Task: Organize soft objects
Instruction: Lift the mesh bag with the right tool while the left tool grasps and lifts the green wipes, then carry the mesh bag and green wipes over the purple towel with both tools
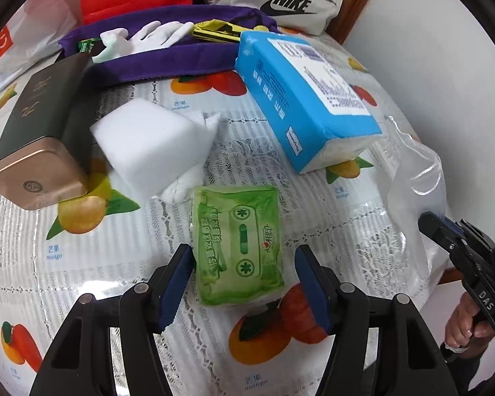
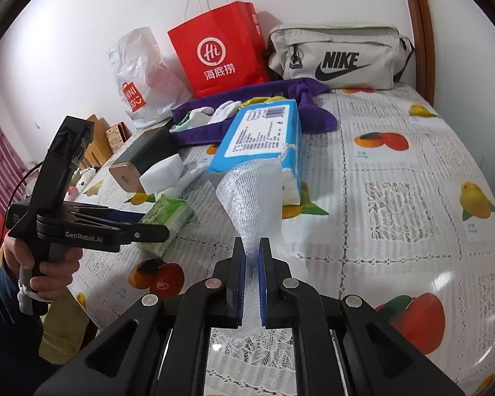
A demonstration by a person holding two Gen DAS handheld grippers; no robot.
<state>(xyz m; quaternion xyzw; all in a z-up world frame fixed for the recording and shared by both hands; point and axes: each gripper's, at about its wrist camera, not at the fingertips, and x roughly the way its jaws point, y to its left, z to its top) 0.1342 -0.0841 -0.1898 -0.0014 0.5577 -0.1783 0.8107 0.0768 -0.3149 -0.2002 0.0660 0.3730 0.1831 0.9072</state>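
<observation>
The soft green plastic-wrapped tissue pack [image 1: 239, 247] is lying on the fruit-print surface [image 1: 330, 217], just ahead of the left tool [image 1: 244, 277] — its long axis running along the tool's reach, between the spread fingers. The right tool [image 2: 251, 275], well off to the side, is pinching a clear bubble-wrap sheet [image 2: 252, 194].

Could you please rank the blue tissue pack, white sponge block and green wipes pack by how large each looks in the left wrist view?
1. blue tissue pack
2. white sponge block
3. green wipes pack: close to the sponge in apparent size, and nearer the camera, so this order is unsure.
</observation>
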